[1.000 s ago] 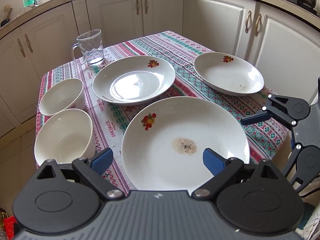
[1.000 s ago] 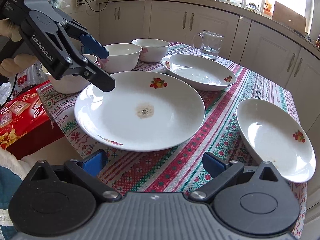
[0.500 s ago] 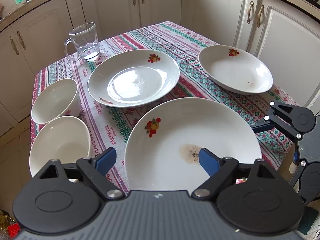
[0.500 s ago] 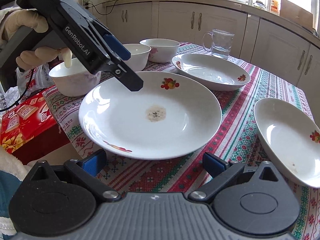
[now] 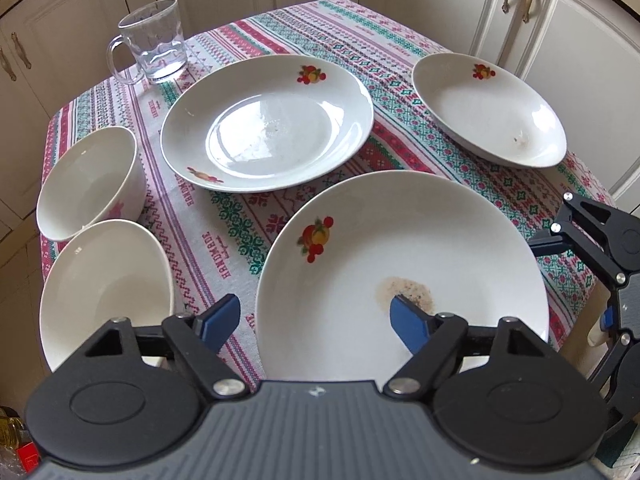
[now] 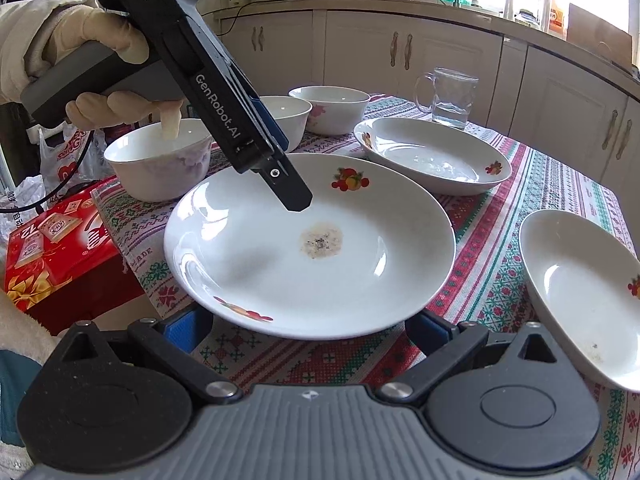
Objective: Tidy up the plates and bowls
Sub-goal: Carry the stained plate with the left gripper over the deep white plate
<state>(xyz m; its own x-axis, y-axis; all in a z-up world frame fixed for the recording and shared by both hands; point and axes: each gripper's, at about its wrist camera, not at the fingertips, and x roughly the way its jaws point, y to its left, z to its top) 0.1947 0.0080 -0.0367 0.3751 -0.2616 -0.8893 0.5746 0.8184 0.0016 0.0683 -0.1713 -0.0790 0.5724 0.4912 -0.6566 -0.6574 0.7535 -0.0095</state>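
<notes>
My left tongs hang apart over the near rim of the stained big plate on the counter, right tongs apart, seemingly straddling its opposite rim, so I should close gently.

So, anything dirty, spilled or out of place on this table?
Yes: the big plate nearest both grippers has a dried brownish, speckled food stain at its centre. The small oval dish shows a few faint specks near its rim. Nothing looks spilled, tipped or broken.
</notes>
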